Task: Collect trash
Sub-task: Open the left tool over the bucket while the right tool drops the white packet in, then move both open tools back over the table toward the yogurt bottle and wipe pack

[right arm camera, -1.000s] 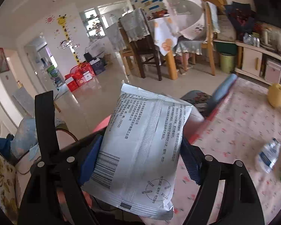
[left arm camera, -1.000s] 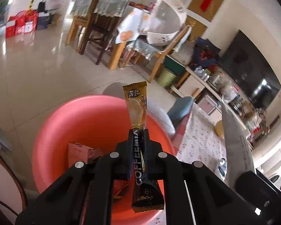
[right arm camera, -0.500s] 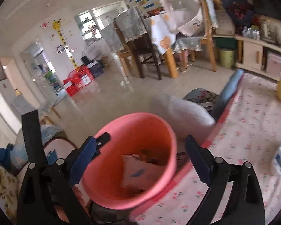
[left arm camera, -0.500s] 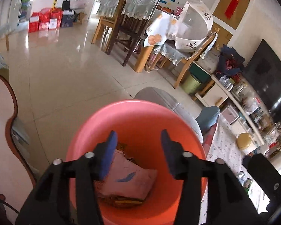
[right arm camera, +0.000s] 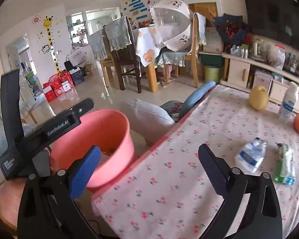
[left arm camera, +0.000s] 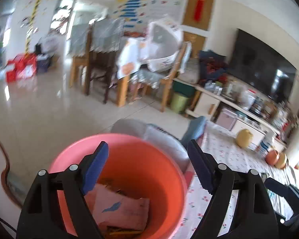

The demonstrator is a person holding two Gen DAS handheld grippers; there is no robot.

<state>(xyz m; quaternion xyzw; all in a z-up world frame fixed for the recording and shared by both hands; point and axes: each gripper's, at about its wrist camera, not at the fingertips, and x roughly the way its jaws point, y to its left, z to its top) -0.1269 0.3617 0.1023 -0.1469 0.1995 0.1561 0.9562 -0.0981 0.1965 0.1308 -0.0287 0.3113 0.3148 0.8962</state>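
Trash remaining: crushed plastic bottle (right arm camera: 251, 155) and green wrapper (right arm camera: 285, 164) lie side by side on the cherry-print tablecloth (right arm camera: 169, 179), apart from each other, in the right wrist view.
Bearing from tongs: both pieces lie ahead and to the right of the right gripper (right arm camera: 149, 171); the bottle is the nearer, just past the right finger.
Long axis, bottle: slanted, neck end toward the far right, base toward the gripper.
Long axis, wrapper: runs roughly away from the camera, near-parallel to the gripper fingers.
Nearer hand: judged to be the right; the left gripper (left arm camera: 147, 165) hangs over the bin on the other side of the table edge.
Right tongs: jaws opening, nearly full spread, nothing between them.
Left tongs: jaws opening, wide, nothing between them.
Bin: pink bucket (left arm camera: 175, 171) stands off the table's left edge, directly below the left gripper; it holds a pink packet (left arm camera: 119, 209) and other scraps.
Surface: soft cloth, flat; yellow and orange round items and a white bottle stand at the far end.
Room: tiled floor, dining chairs, television cabinet beyond.
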